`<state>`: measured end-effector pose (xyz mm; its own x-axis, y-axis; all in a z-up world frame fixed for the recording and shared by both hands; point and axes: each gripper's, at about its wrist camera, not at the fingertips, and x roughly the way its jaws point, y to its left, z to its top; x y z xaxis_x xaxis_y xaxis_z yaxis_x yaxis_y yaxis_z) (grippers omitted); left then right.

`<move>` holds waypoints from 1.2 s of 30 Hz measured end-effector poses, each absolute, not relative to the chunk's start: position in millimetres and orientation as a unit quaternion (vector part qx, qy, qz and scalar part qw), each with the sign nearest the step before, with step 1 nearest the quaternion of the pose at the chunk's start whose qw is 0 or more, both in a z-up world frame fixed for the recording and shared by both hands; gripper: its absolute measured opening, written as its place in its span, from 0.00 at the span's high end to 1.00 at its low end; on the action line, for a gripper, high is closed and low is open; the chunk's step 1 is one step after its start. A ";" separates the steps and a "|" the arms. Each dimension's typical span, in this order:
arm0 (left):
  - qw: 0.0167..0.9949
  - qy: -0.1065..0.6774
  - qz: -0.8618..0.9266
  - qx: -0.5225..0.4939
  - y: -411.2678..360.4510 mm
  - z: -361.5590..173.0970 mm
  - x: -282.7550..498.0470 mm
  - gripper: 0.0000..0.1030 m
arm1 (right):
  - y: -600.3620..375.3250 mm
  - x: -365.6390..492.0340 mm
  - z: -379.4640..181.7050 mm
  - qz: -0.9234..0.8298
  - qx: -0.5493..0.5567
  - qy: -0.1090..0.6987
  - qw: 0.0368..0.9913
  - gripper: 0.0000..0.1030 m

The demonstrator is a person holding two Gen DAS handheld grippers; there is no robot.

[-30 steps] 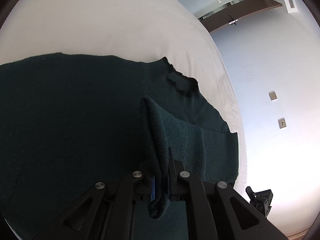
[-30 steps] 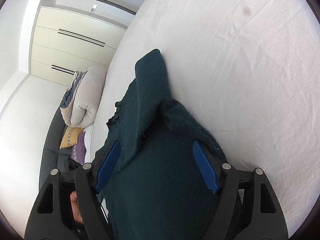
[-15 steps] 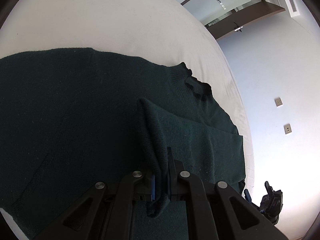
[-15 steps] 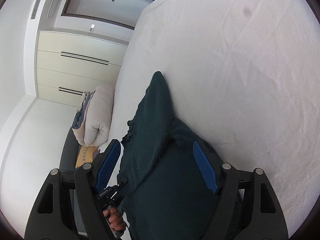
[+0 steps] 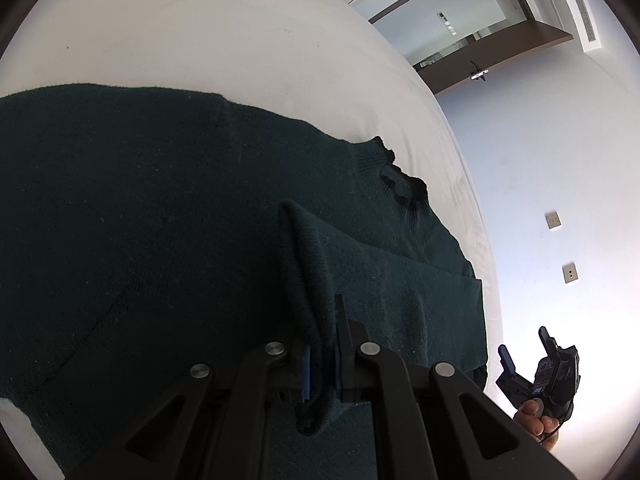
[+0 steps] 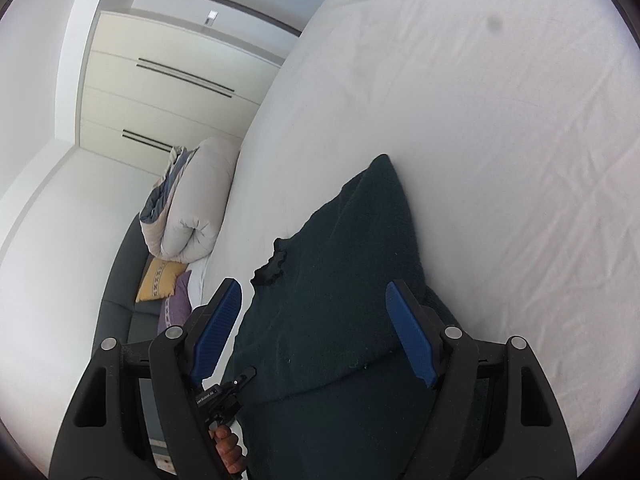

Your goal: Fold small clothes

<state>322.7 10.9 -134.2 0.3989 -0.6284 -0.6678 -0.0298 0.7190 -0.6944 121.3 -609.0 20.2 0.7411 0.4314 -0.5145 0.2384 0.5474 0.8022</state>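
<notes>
1. A dark green knit sweater (image 5: 160, 220) lies spread on a white bed (image 5: 220, 40). Its ruffled neckline (image 5: 404, 188) points toward the far edge of the mattress.
2. One sleeve (image 5: 384, 280) is folded back across the sweater's body, and its ribbed cuff end rises in a narrow ridge toward the camera.
3. The left gripper (image 5: 322, 372) is clamped tight on that cuff; its two blue pads press the knit from both sides, and a small lump of fabric hangs out below them.
4. The right gripper (image 6: 312, 332) hovers above the sweater with its blue-padded fingers (image 6: 408, 332) spread wide apart and nothing between them. The cloth lies below, not touched by the pads.
5. In the left wrist view, the right gripper appears small at the lower right, off the bed's edge, with the person's hand (image 5: 536, 420) wrapped around its handle.
6. In the right wrist view, the hand on the left gripper shows at the bottom, beside the sweater's edge.
7. Beyond the bed, a rolled cream duvet (image 6: 192, 208) rests on a dark sofa, above a yellow cushion (image 6: 158, 280) and a purple cushion (image 6: 176, 308).
8. Pale wardrobe doors (image 6: 160, 92) with dark handle bars stand behind them.
</notes>
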 end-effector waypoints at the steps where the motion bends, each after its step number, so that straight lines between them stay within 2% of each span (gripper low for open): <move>1: 0.772 0.512 -0.194 -0.322 11.9 -134.7 323.3 0.93 | -606.6 128.4 22.1 0.063 0.464 0.360 0.807 0.28; 13: 0.781 0.494 -0.201 -0.326 26.7 -133.3 327.4 0.93 | -600.2 177.1 14.0 0.081 0.449 0.390 0.800 0.28; 20: 0.781 0.487 -0.209 -0.331 33.0 -156.8 328.2 0.89 | -607.7 206.4 -20.5 0.093 0.462 0.418 0.776 0.28; 31: 0.783 0.470 -0.224 -0.340 40.3 -159.4 324.4 0.88 | -600.8 137.0 -37.0 0.130 0.489 0.390 0.769 0.29; 32: 0.780 0.472 -0.223 -0.345 43.1 -155.0 321.3 0.85 | -598.9 135.2 -37.6 0.132 0.476 0.391 0.776 0.31; 34: 0.787 0.464 -0.201 -0.354 59.4 -138.4 305.9 0.58 | -594.9 131.0 -29.9 0.101 0.454 0.410 0.784 0.32; 35: 0.792 0.449 -0.197 -0.363 69.9 -129.0 296.6 0.29 | -593.3 125.4 -20.1 0.079 0.454 0.410 0.787 0.29; 36: 0.803 0.426 -0.185 -0.373 86.7 -115.8 282.0 0.10 | -590.2 119.0 -6.0 0.074 0.453 0.394 0.796 0.29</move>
